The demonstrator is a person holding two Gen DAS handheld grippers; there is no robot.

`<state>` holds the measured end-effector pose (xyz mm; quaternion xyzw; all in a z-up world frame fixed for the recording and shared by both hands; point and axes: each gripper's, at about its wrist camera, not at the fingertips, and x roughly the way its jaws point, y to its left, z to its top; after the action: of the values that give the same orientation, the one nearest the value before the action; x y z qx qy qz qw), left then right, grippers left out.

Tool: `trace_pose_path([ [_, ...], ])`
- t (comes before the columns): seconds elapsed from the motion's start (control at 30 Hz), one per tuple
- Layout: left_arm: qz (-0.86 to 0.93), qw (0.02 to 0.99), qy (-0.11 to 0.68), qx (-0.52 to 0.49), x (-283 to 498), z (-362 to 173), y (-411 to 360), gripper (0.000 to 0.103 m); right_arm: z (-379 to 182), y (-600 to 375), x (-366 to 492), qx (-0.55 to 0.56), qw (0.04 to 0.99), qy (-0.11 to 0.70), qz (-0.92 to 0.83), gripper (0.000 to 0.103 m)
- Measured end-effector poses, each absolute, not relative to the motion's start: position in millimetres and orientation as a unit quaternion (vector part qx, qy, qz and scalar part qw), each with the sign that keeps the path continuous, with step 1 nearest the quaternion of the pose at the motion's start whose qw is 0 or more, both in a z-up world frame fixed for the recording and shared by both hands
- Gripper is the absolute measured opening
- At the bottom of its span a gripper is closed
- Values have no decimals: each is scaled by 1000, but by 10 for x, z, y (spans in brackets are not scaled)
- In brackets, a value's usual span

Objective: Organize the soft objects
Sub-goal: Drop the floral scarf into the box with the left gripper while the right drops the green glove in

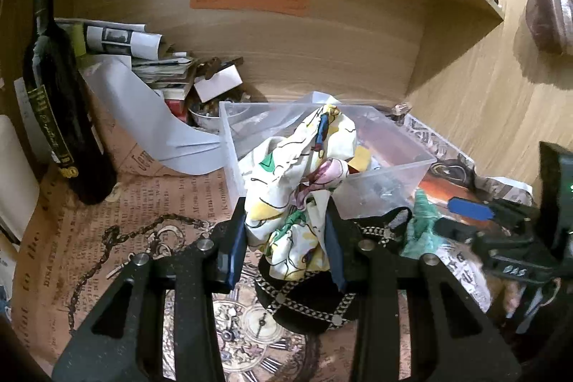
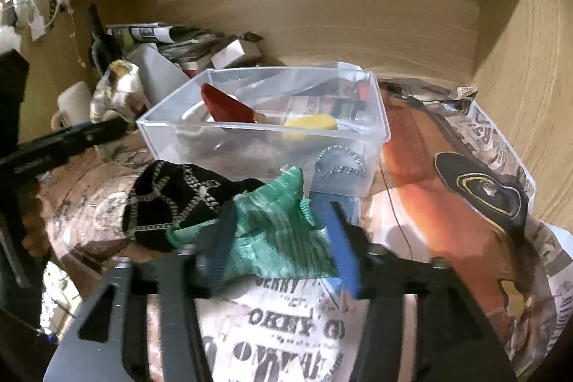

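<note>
My left gripper (image 1: pixel 286 221) is shut on a white patterned cloth (image 1: pixel 301 174) and holds it up in front of the clear plastic box (image 1: pixel 390 163). A black chain-trimmed fabric piece (image 1: pixel 308 303) lies on the newspaper below it and also shows in the right wrist view (image 2: pixel 172 199). My right gripper (image 2: pixel 275 221) has its fingers around a green mesh cloth (image 2: pixel 275 231) lying in front of the box (image 2: pixel 258 135). The box holds a red item (image 2: pixel 225 106) and a yellow item (image 2: pixel 311 122). The patterned cloth also shows at the left of the right wrist view (image 2: pixel 114 88).
A dark wine bottle (image 1: pixel 57 102) stands at the left. Stacked papers (image 1: pixel 143 59) fill the back left corner. Wooden walls close the back and right. A metal chain (image 1: pixel 118 246) lies on the newspaper-covered surface (image 2: pixel 447 203). The right gripper appears in the left wrist view (image 1: pixel 476 213).
</note>
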<state>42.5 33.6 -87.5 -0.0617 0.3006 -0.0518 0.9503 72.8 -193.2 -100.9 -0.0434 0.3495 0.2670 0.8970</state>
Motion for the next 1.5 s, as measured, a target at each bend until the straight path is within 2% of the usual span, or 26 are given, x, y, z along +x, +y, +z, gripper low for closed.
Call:
trace_pose_path([
  [0.17, -56, 949, 303, -59, 419, -887, 310, 39, -1185, -1926, 885, -34, 885, 378, 269, 51],
  [0.23, -56, 950, 303, -58, 414, -890, 311, 39, -1230, -1952, 912, -24, 880, 385, 277, 45],
  [0.37, -57, 950, 302, -59, 440, -887, 316, 39, -1213, -1978, 858, -23, 880, 381, 283, 19],
  [0.53, -59, 951, 297, -58, 482, -846, 308, 39, -1060, -2061, 800, -19, 889, 359, 283, 11],
  [1.07, -52, 961, 267, -49, 776, -577, 308, 39, -309, -2124, 1036, 8, 937, 240, 255, 10],
  [1.3, -42, 953, 295, -59, 1069, -679, 344, 39, -352, -1972, 1314, 0, 937, 244, 250, 10],
  [1.5, -44, 940, 331, -66, 1319, -862, 351, 39, -595, -1798, 1554, -20, 927, 283, 246, 10],
])
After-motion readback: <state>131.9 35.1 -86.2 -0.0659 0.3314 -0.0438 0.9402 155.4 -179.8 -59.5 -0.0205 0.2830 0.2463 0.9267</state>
